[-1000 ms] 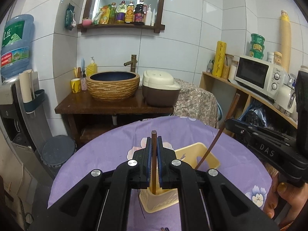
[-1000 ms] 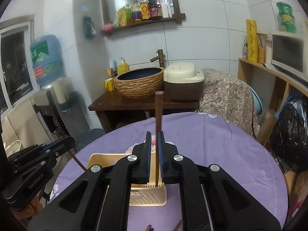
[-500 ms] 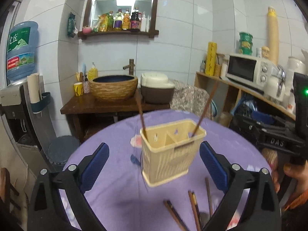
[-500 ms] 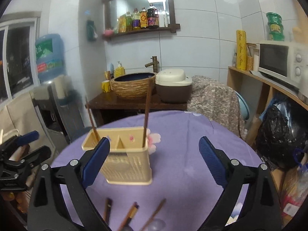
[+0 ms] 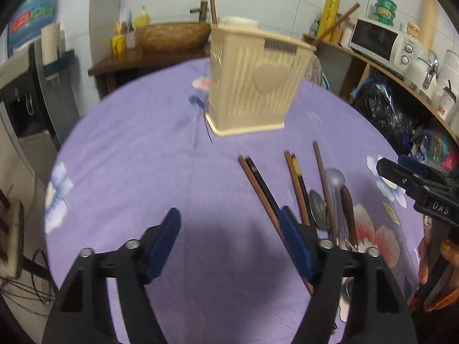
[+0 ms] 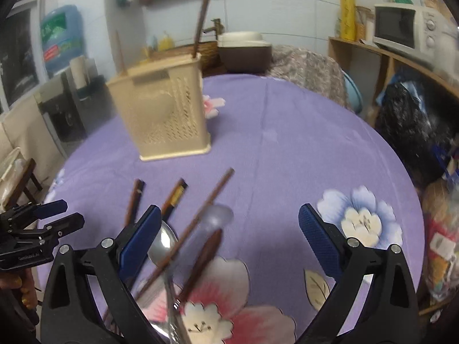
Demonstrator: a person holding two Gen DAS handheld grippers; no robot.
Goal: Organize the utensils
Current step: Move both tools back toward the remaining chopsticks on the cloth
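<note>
The cream perforated plastic utensil caddy (image 5: 255,80) stands upright toward the far side of the round bench under its purple flowered cloth (image 5: 143,157), with two dark wooden chopsticks (image 5: 213,0) already leaning out of its top. Nearer the camera lie the loose dark wooden chopsticks (image 5: 261,192), a metal spoon (image 5: 318,207) and a wooden-handled ladle (image 5: 348,209), crowded and overlapping. The left hand-held gripper (image 5: 229,246) hangs above the cloth with its jaws spread wide and nothing between them, its right pad just over a chopstick; the right hand-held gripper (image 6: 229,240) is equally wide and empty above the same pile. The likely trouble is a pinch catching two crossed sticks or the spoon, dragging neighbours off the bench, or both grippers colliding over one heap.
</note>
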